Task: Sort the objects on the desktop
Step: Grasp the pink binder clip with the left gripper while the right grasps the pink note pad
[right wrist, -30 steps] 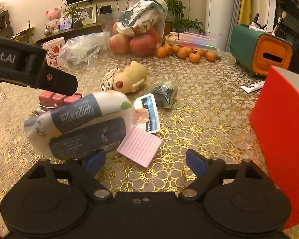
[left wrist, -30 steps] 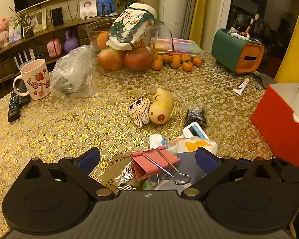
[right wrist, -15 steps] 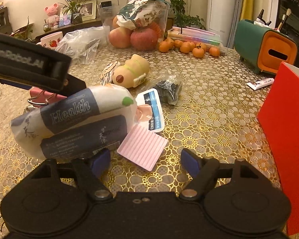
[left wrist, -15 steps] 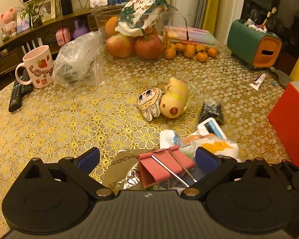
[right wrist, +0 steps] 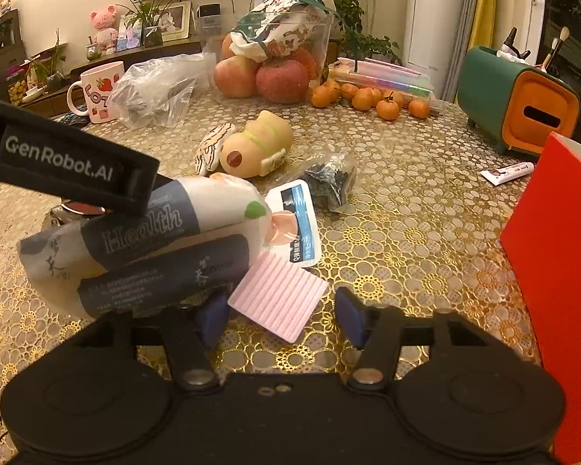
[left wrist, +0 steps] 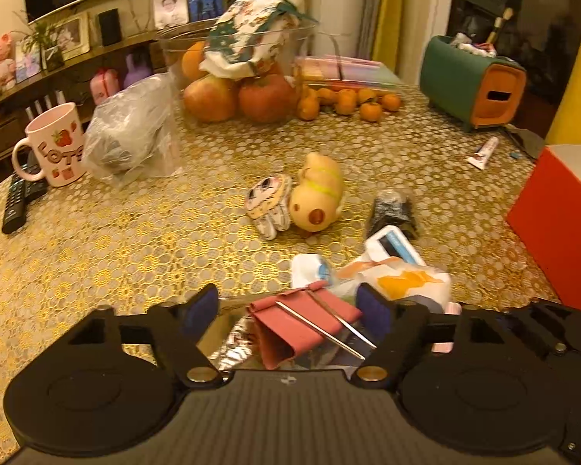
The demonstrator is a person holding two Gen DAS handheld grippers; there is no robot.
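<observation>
Gold lace tablecloth (left wrist: 135,240), left gripper (left wrist: 288,310) wide open around pink binder clip (left wrist: 302,321), right gripper (right wrist: 282,312) wide open, empty

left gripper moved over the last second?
Yes. In the left wrist view the left gripper has advanced over the pink binder clip, which now sits further back between its open fingers, while the yellow duck toy drifted down-frame.
</observation>
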